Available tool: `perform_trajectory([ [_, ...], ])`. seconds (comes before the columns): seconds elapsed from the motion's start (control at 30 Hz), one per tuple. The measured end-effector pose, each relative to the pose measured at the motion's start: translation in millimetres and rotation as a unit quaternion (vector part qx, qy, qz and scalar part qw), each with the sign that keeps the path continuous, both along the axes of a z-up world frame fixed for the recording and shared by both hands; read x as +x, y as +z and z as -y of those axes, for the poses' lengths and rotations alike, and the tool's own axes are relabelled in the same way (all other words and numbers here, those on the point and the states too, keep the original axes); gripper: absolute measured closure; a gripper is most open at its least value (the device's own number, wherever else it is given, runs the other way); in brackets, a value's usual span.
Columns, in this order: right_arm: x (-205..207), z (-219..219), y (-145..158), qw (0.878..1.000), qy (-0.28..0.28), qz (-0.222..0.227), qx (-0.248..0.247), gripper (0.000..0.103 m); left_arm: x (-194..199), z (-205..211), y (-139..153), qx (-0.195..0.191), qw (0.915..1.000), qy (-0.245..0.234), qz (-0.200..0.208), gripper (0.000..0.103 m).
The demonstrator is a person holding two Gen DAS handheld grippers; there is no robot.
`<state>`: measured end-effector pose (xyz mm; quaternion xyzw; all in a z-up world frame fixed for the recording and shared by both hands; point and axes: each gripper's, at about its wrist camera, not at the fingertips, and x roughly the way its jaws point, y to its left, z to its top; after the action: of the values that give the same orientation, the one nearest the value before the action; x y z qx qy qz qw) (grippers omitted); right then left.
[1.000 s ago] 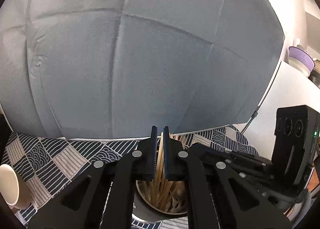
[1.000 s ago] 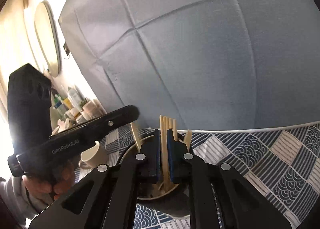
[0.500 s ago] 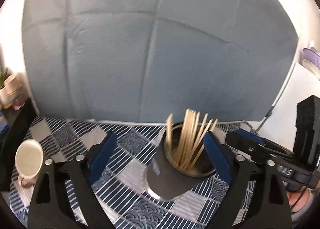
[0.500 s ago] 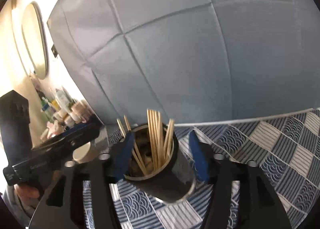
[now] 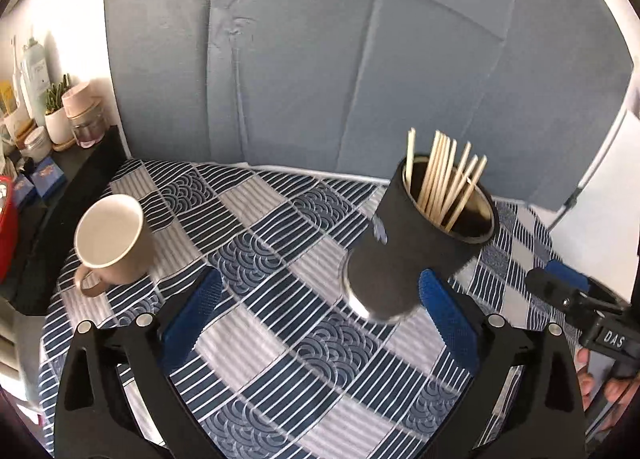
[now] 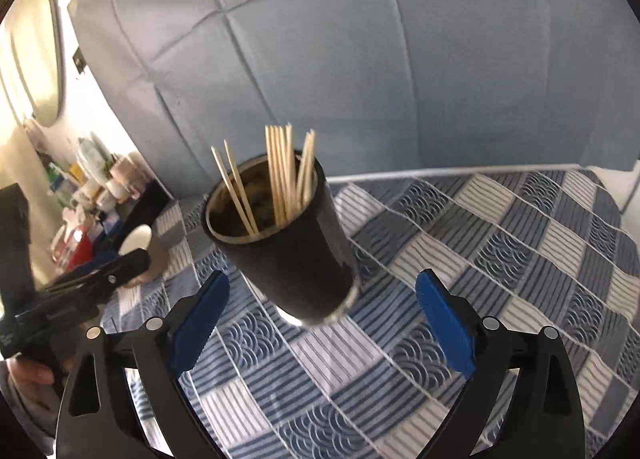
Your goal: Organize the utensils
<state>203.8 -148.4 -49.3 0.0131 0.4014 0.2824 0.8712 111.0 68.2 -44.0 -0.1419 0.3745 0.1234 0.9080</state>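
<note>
Left claw (image 5: 316,305): blue pads spread wide, holding nothing. Right claw (image 6: 322,305): pads apart too, empty.

Black cup (image 5: 416,243) on patterned desk (image 5: 256,299) just ahead of both claws; off to right of left claw's centre, near its right pad; nearly centred between right claw's pads.

Chopsticks (image 5: 444,183) inside cup, long axis upright, tips fanned above rim.

Beige mug (image 5: 114,241) farther, left of left claw.

Judgement: right claw better lined up for cup.
</note>
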Motion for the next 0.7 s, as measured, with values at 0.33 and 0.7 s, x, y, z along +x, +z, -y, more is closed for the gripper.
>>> perform_trajectory([
  [0.33,-45,19,16,0.999,-0.018,-0.009,-0.032,0.013,-40,22,16,0.001,0.9993,-0.038,-0.003,0.006],
  [0.7,-95,28,50,0.999,-0.024,0.018,-0.04,0.008,-79,39,40,-0.006,0.9997,-0.022,-0.009,0.006],
])
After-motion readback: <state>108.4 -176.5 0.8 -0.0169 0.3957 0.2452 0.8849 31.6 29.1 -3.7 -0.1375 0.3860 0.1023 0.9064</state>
